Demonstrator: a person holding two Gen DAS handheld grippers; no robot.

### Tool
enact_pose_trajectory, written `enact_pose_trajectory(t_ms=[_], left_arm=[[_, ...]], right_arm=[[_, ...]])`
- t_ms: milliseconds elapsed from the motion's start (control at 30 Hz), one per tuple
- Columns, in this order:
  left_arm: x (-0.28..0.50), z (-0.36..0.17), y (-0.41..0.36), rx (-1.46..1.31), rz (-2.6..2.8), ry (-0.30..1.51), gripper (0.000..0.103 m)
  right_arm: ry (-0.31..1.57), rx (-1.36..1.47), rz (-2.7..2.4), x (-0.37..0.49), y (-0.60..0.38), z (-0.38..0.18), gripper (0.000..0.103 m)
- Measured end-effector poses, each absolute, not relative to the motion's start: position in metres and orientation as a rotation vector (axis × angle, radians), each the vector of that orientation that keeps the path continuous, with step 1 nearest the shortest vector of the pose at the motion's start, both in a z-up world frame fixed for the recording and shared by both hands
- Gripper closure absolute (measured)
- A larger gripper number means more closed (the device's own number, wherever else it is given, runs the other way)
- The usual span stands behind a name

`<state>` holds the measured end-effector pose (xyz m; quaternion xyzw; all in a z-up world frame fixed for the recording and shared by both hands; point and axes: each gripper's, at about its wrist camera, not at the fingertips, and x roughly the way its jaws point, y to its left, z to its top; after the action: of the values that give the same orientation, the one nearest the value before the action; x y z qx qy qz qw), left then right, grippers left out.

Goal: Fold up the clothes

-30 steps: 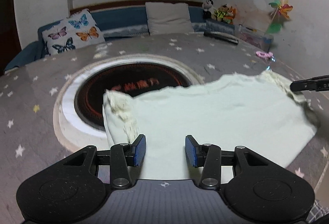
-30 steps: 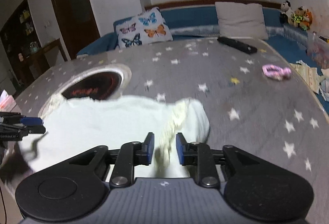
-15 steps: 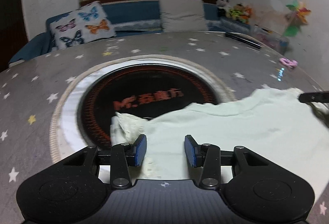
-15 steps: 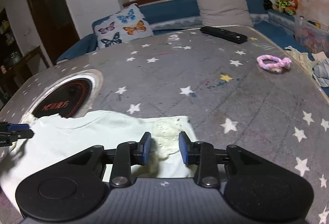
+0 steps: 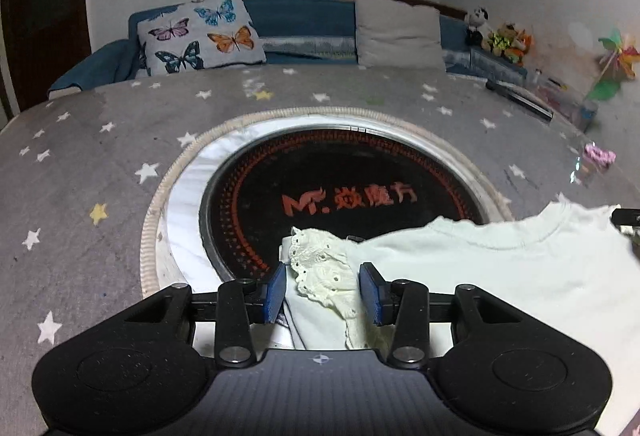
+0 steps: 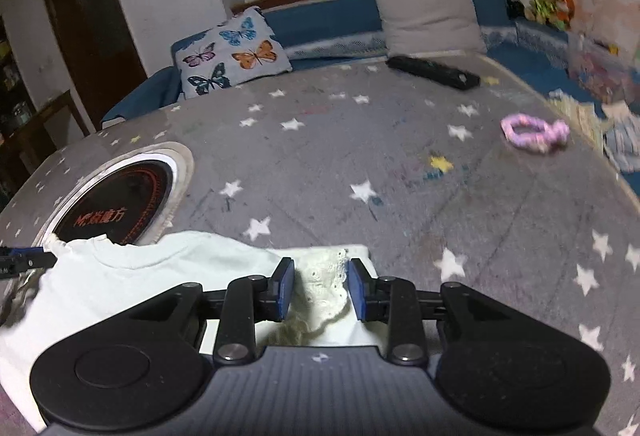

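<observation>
A pale white garment (image 5: 500, 276) lies spread on the star-patterned grey table (image 5: 100, 164), its neckline turned toward the round black cooktop (image 5: 340, 188) set into the table, and one corner overlaps that cooktop's rim. Each sleeve ends in a lace frill (image 5: 324, 272) (cream eyelet trim, bunched up).

The left hand-held gripper (image 5: 322, 286) has its blue pads apart, one on either side of the left frill; the frill lies between them without being pinched. The right hand-held gripper (image 6: 320, 288) stands the same way, jaws parted around the other lace frill (image 6: 326, 284) at the garment's (image 6: 160, 276) opposite edge, not clamped on it.

Farther out on the table (image 6: 400, 156) lie a pink scrunchie (image 6: 534, 134) and a black remote (image 6: 434, 72), well apart from the garment. Beyond the table's far edge sit a butterfly cushion (image 5: 200, 32) and a plain cushion (image 5: 396, 32) on a blue bench.
</observation>
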<state>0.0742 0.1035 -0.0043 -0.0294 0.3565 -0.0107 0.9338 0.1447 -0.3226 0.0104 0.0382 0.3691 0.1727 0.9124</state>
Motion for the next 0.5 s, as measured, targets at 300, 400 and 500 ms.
enact_pose_trajectory(t_ms=[300, 400, 500], left_arm=[[0.077, 0.006, 0.086, -0.011, -0.059, 0.698, 0.060], [0.083, -0.002, 0.085, 0.005, -0.056, 0.723, 0.060], [0.085, -0.009, 0.090, 0.004, -0.043, 0.740, 0.060]], right_arm=[[0.777, 0.011, 0.497, 0.149, -0.269, 0.014, 0.073], [0.793, -0.021, 0.515, 0.155, -0.251, 0.007, 0.073], [0.785, -0.074, 0.514, 0.160, -0.239, 0.003, 0.073]])
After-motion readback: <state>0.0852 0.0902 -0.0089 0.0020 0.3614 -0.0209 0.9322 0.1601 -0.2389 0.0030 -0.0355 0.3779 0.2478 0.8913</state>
